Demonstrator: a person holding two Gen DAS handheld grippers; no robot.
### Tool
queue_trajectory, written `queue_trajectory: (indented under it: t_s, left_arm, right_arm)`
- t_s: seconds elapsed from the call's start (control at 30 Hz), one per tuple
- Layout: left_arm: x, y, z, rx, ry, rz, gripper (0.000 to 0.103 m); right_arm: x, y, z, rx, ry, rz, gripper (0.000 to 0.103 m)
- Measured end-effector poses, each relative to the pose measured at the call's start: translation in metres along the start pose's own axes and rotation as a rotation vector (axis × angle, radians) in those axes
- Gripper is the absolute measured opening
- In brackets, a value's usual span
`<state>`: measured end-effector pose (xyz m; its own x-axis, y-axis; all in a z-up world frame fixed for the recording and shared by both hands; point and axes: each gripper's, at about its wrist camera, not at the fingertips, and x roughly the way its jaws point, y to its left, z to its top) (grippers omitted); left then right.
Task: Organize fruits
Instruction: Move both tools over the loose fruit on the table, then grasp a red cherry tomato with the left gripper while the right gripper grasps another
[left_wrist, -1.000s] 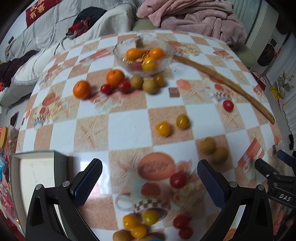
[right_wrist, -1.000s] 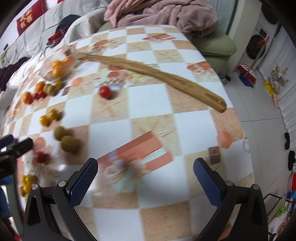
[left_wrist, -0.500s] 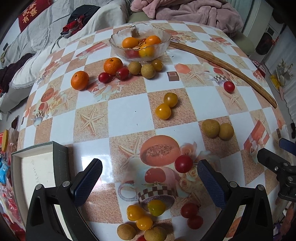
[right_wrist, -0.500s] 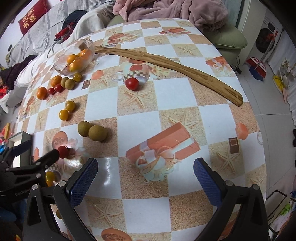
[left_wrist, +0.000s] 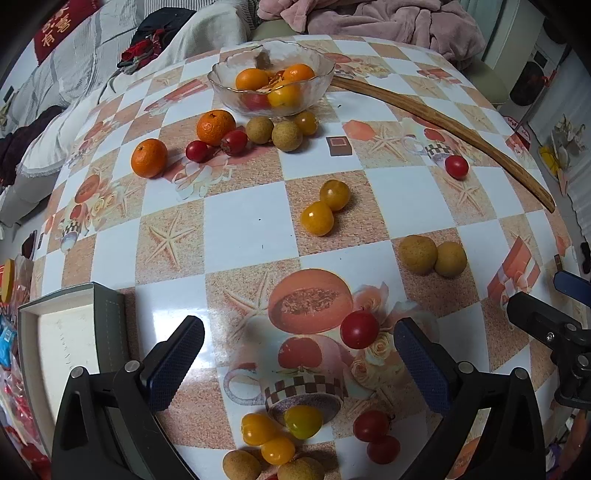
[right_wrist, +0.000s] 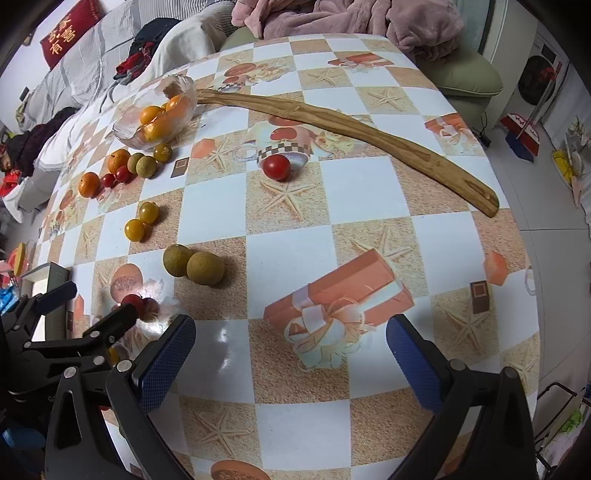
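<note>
While a few oranges lie in the bowl (left_wrist: 271, 86), most fruit is still loose on the table (left_wrist: 247, 225): tomatoes, longans, two mandarins. Left gripper (left_wrist: 297, 363) and right gripper (right_wrist: 291, 360) hover with fingers apart, holding nothing. Sorting looks barely begun.

Both views are bright and evenly lit from overhead, sharp with no motion blur. White glare patches shine on the glossy desk (left_wrist: 255, 221) near the bottom. Fruit casts soft short shadows. Fisheye bending curves the edges, with dark corners.
</note>
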<state>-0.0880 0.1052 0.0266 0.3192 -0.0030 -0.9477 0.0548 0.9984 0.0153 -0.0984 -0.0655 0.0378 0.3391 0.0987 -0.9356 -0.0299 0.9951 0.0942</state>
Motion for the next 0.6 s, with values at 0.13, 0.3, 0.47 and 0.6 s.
queue_trajectory:
  t_s: [0.13, 0.3, 0.47, 0.6]
  left_arm:
    - [0.004, -0.007, 0.0, 0.021, -0.003, 0.007, 0.103]
    - [0.008, -0.013, 0.001, 0.033, -0.003, 0.006, 0.103]
    - [0.012, -0.017, 0.002, 0.035, 0.0, 0.018, 0.103]
    - [0.015, -0.02, 0.002, 0.023, 0.005, 0.029, 0.102]
  right_arm:
    - [0.004, 0.002, 0.006, -0.001, 0.005, 0.022, 0.103]
    - [0.01, 0.0, 0.02, 0.002, 0.001, 0.033, 0.103]
    - [0.017, -0.008, 0.046, 0.023, -0.021, 0.026, 0.102]
    - [0.029, -0.006, 0.067, -0.004, -0.034, 0.014, 0.1]
